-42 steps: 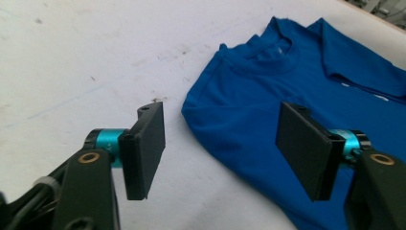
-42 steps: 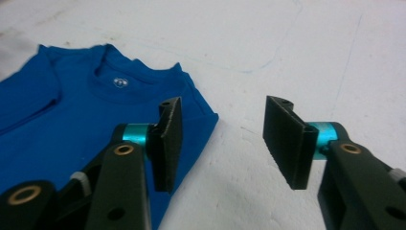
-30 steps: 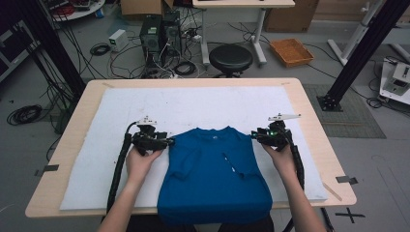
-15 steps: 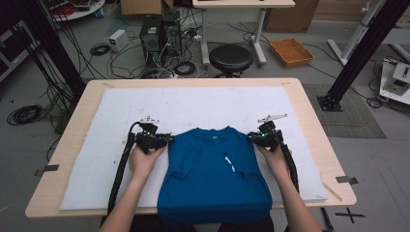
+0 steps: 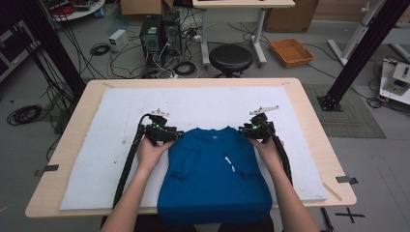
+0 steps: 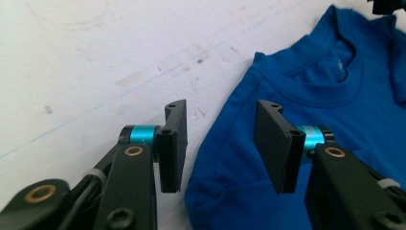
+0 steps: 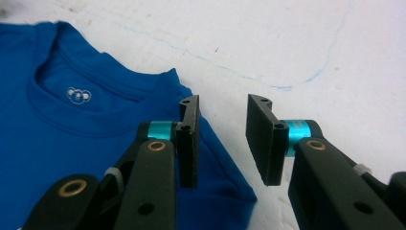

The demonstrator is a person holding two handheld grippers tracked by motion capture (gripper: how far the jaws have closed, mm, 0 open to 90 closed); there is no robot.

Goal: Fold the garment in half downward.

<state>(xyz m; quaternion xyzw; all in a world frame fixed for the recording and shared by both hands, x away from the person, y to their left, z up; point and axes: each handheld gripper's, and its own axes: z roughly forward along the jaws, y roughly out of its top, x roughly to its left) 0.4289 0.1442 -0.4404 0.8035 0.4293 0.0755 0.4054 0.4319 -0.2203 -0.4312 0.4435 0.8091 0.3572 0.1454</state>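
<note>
Now | blue T-shirt (image 5: 215,176) flat on white mat (image 5: 203,104) | left gripper (image 6: 220,143) jaws apart, at shirt's shoulder | right gripper (image 7: 221,141) jaws apart, at opposite shoulder

Each claw, the left claw (image 6: 220,143) and the right claw (image 7: 222,143), has two flat black rectangular jaws fixed with small dark screws, a turquoise collar behind each jaw, and black linkage arms with brass-coloured pivot rings. A thick black cable (image 5: 126,164) trails from the left one, and a grey three-cornered plate (image 5: 264,110) tops the right. The person's forearms are bare, with no sleeves showing.
</note>
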